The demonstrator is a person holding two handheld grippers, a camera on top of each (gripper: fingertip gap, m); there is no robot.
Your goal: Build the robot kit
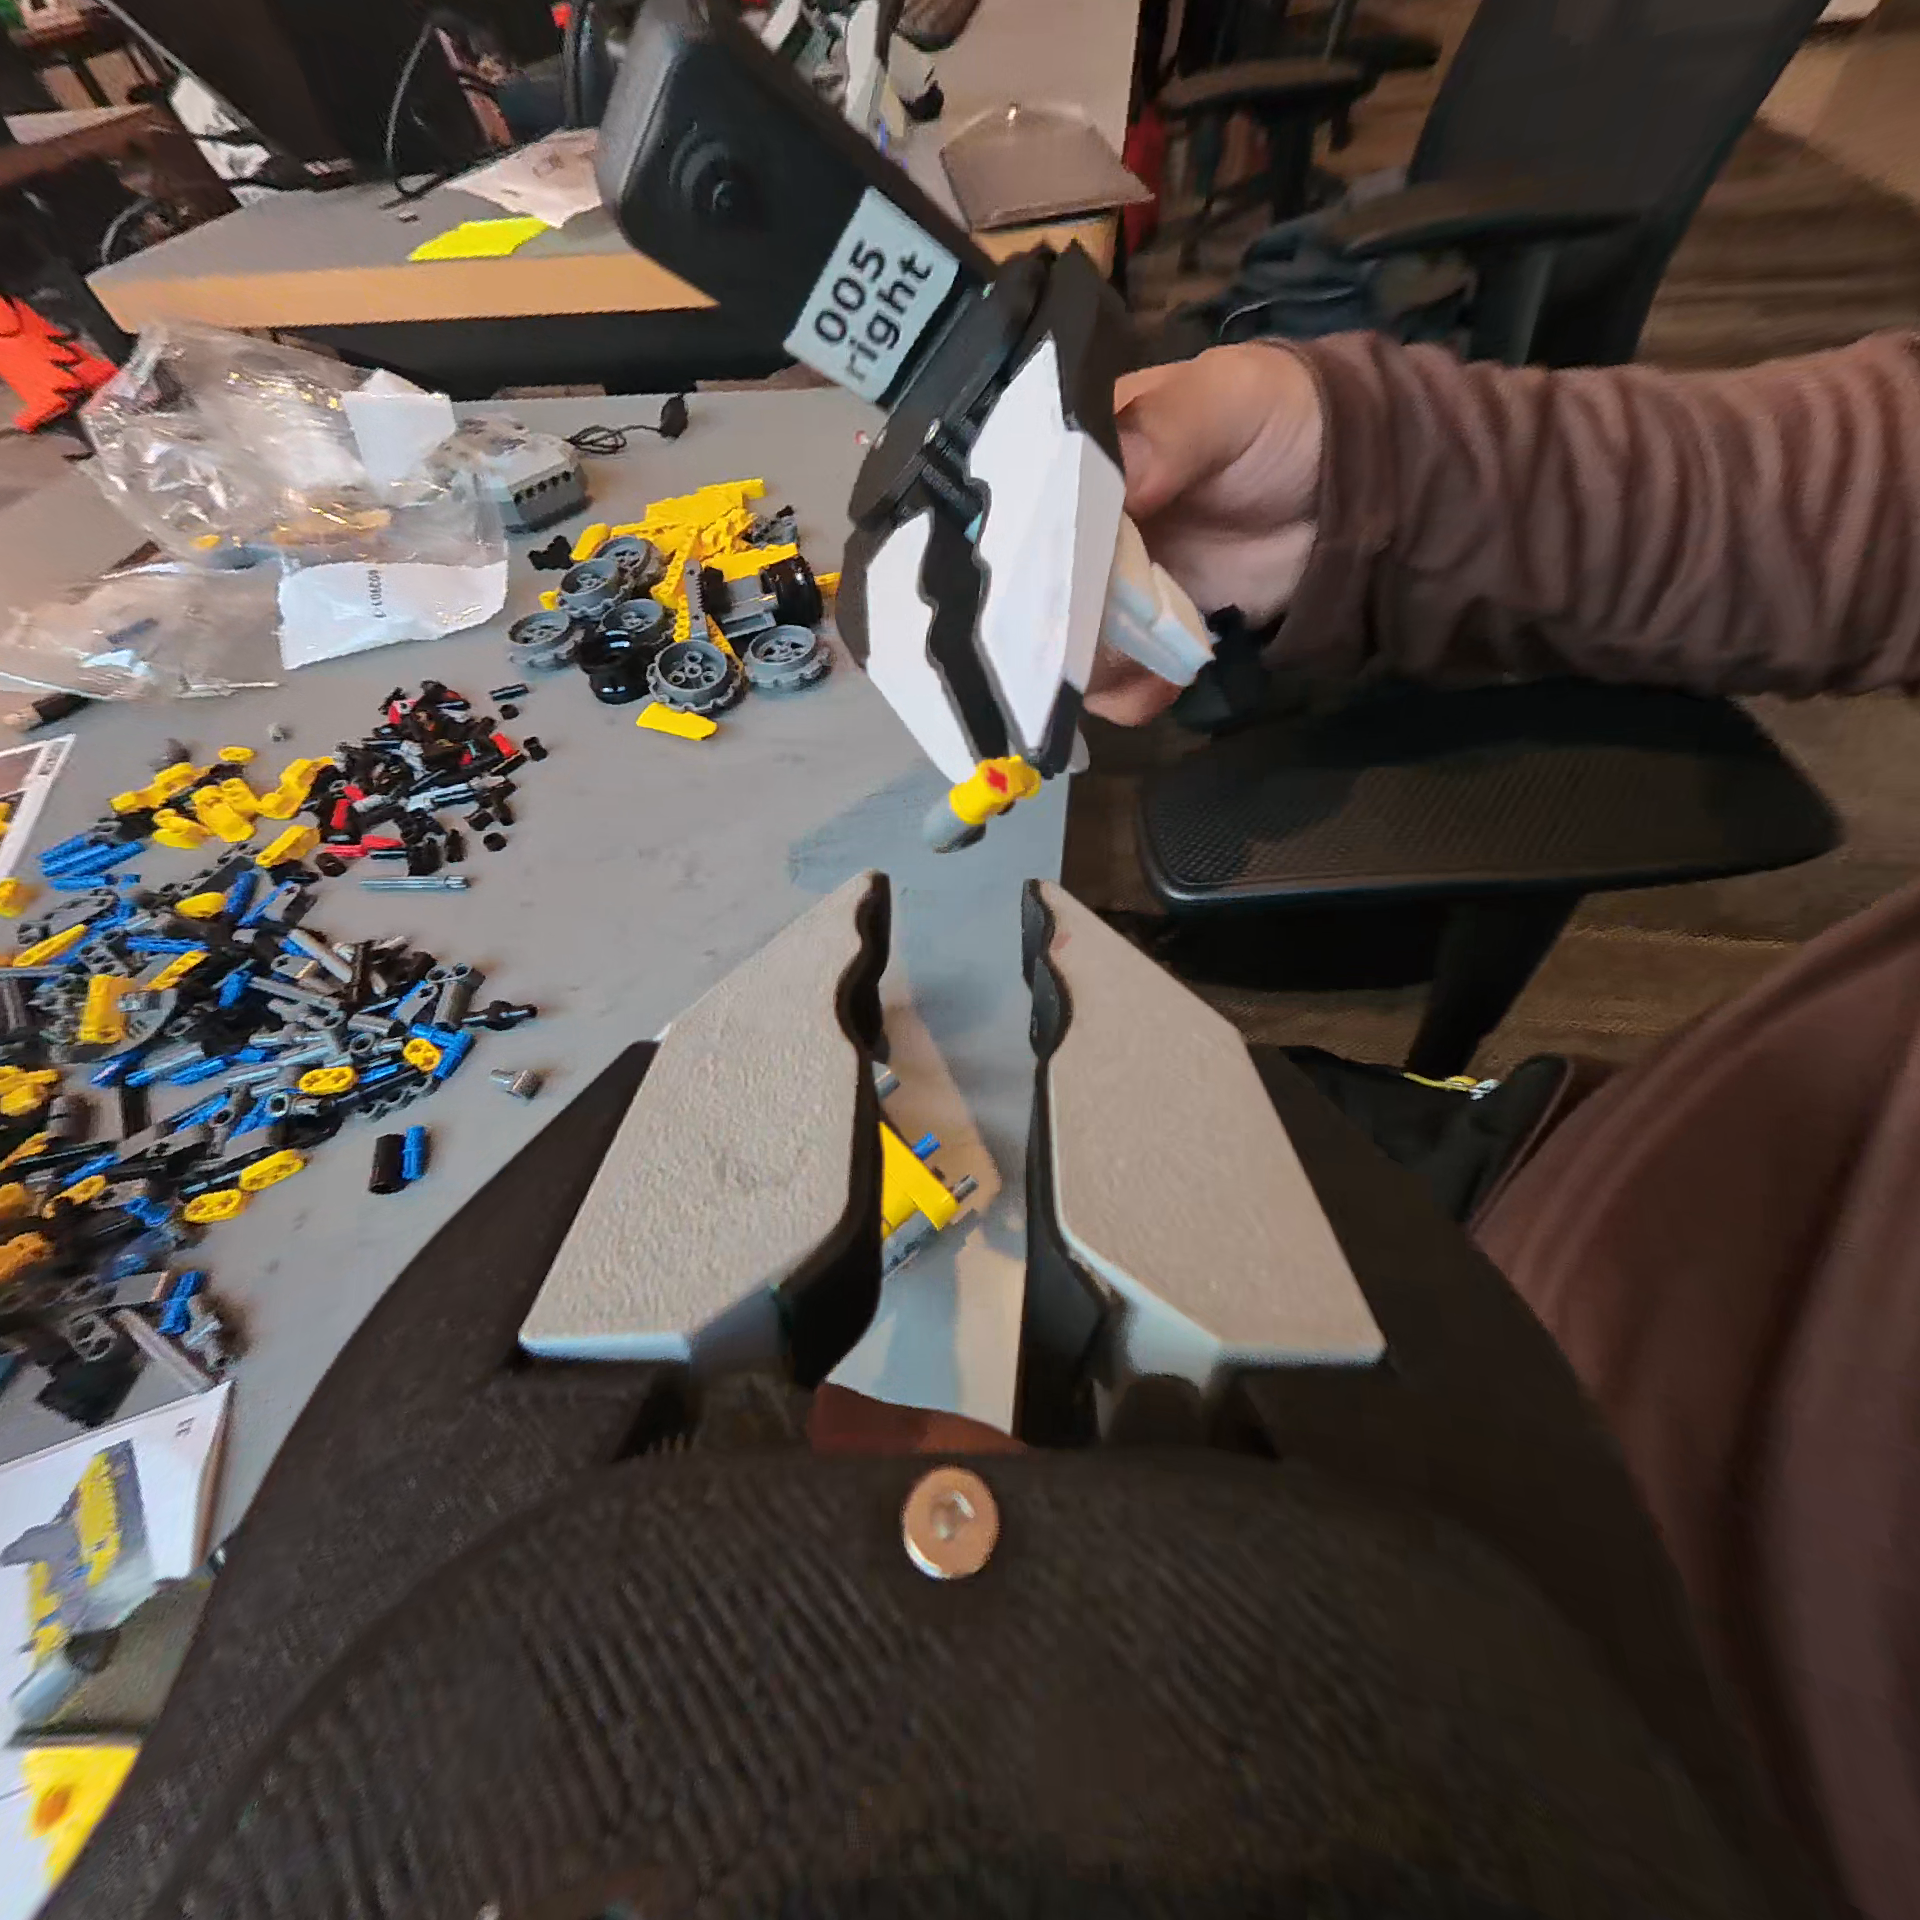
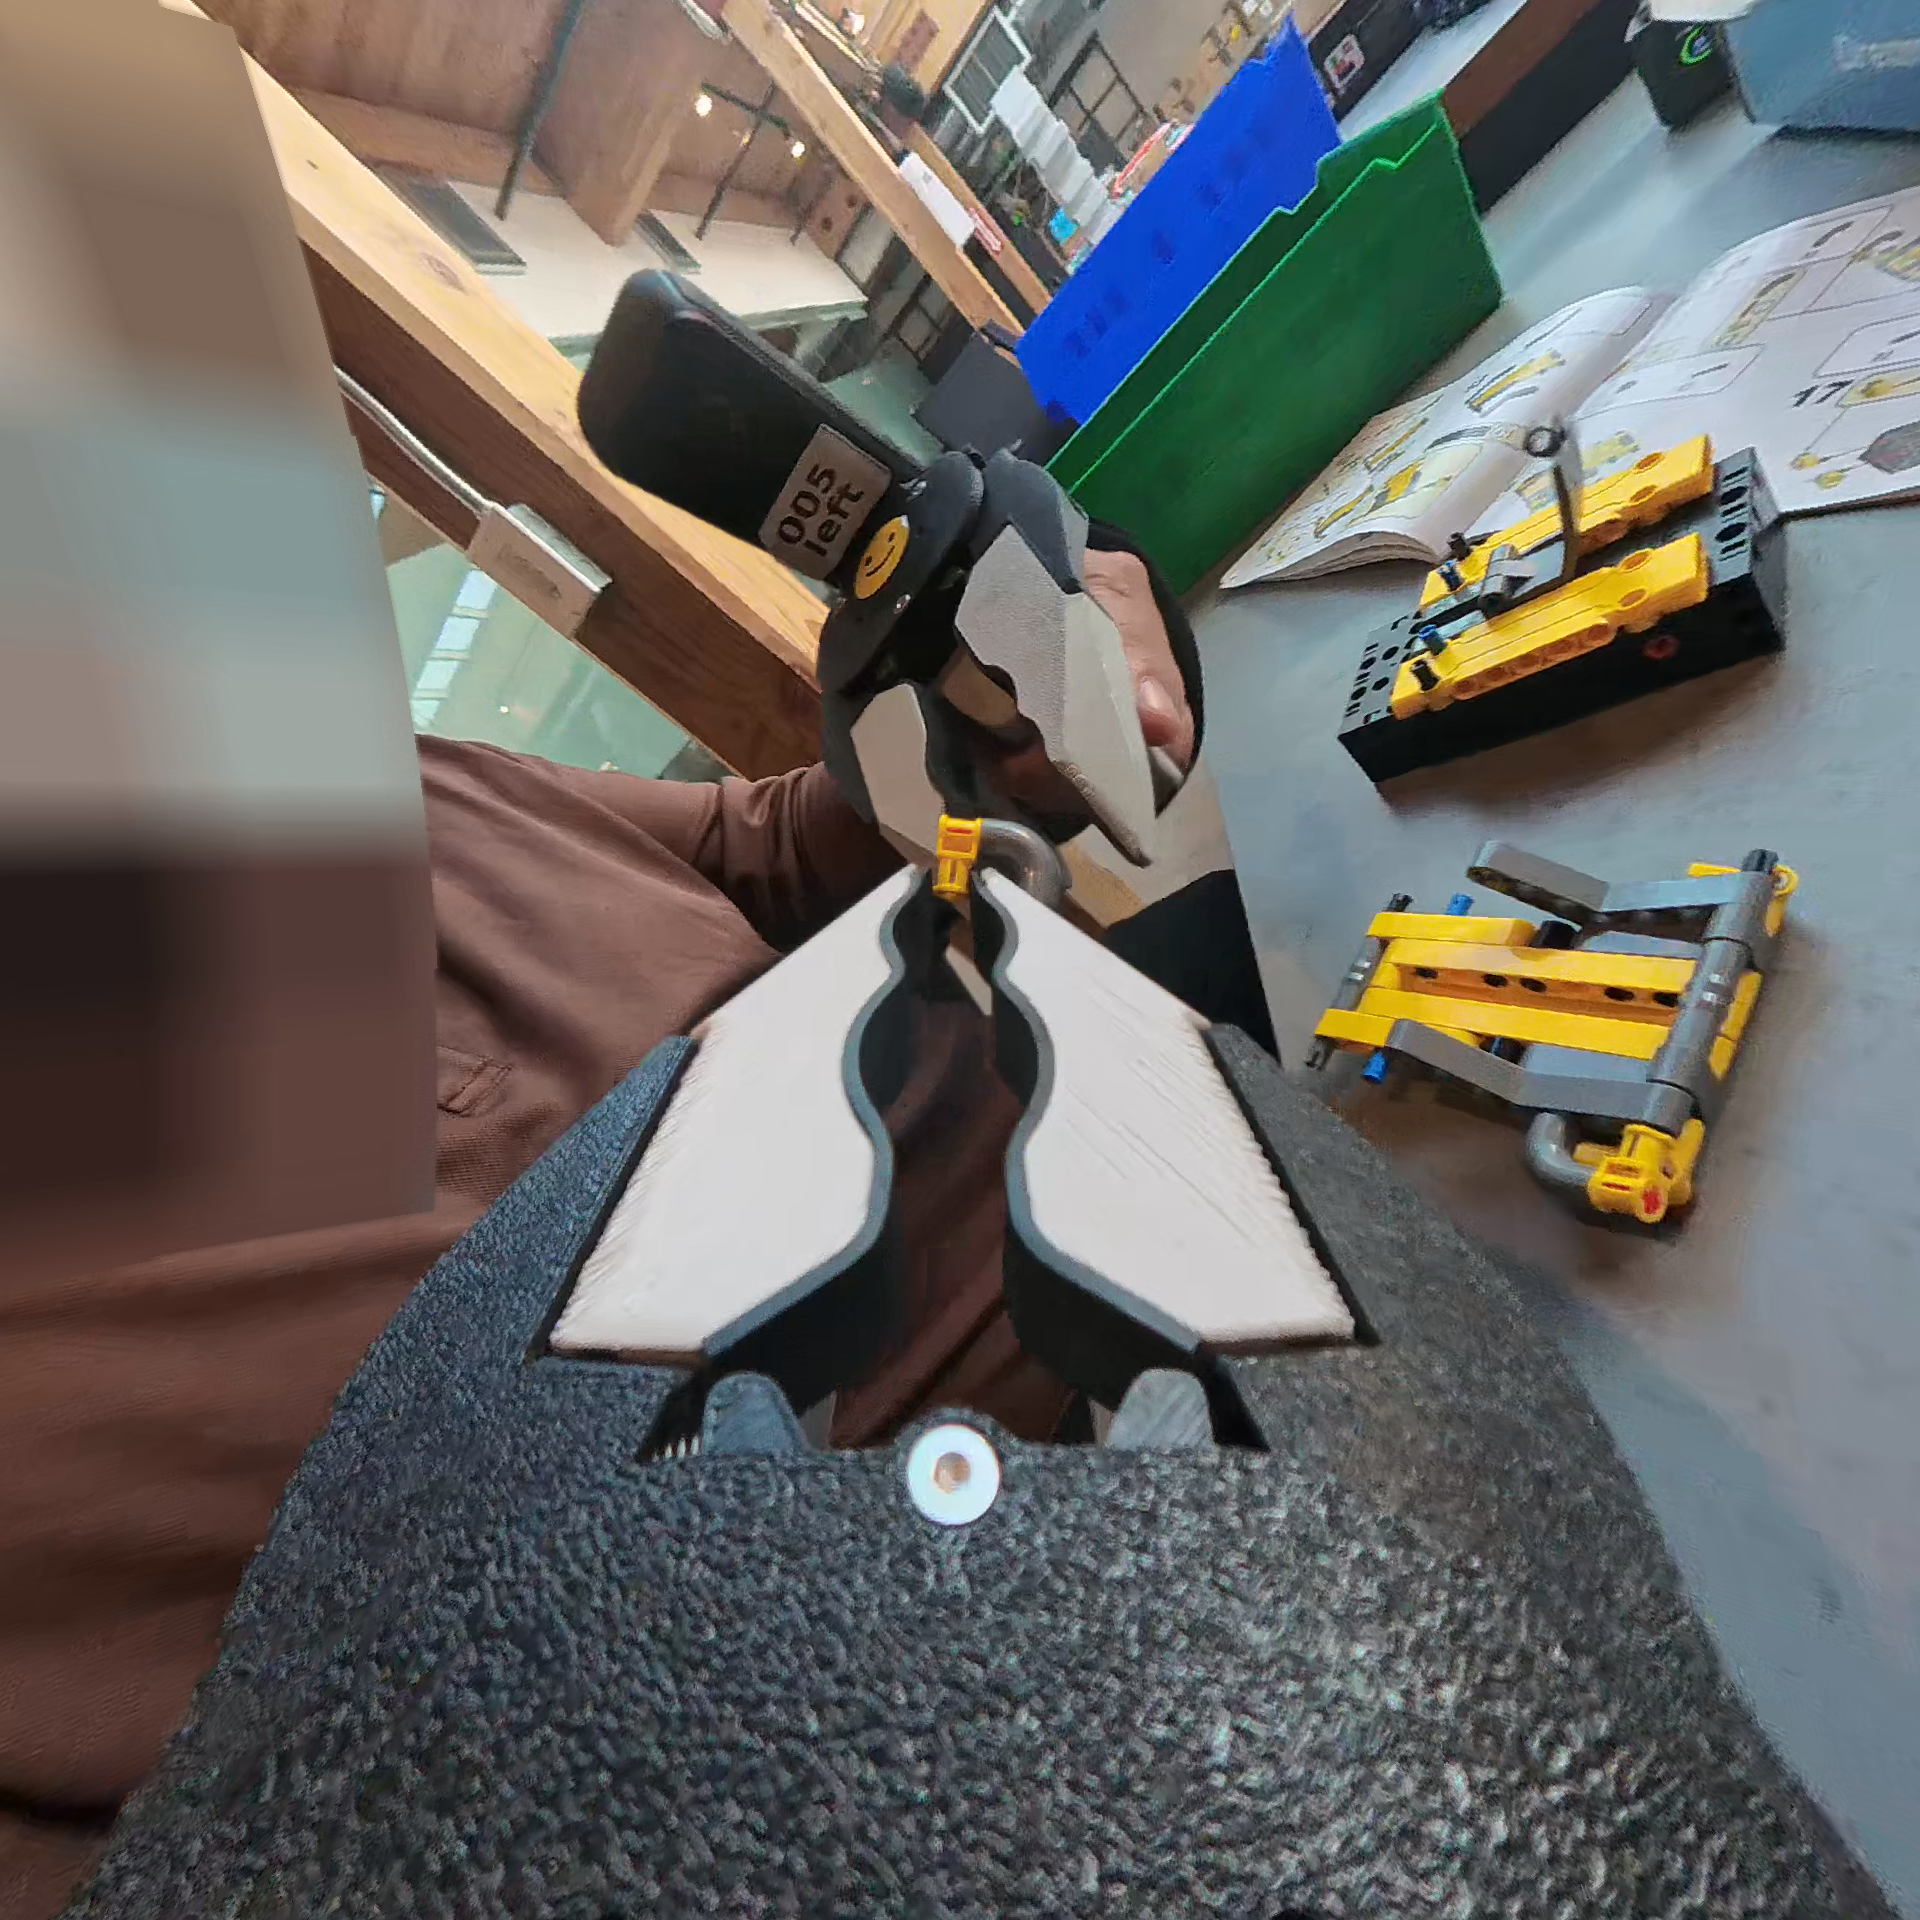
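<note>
My right gripper [image 2: 954,883] is shut on a small yellow connector [image 2: 956,847] with a grey curved hook [image 2: 1029,847] attached, held in the air off the table's edge. The same gripper [image 1: 1003,767] and the connector [image 1: 987,792] show in the left wrist view, just above and beyond my left gripper's tips. My left gripper [image 1: 956,902] is open and empty, its tips a short way from the connector. In the right wrist view it [image 2: 1039,831] faces my right gripper, jaws spread on either side of the hook. A yellow assembly [image 1: 914,1174] lies on the table under the left fingers.
The grey table [image 1: 675,831] holds a pile of small blue, yellow and black parts [image 1: 260,987], wheels [image 1: 644,623] and plastic bags [image 1: 281,447]. Two yellow assemblies [image 2: 1558,613] [image 2: 1538,1018], an open booklet [image 2: 1558,364] and green [image 2: 1299,343] and blue bins [image 2: 1174,239] show too. A black chair [image 1: 1455,790] stands beside the table. The tips of both grippers are at nearly the same place.
</note>
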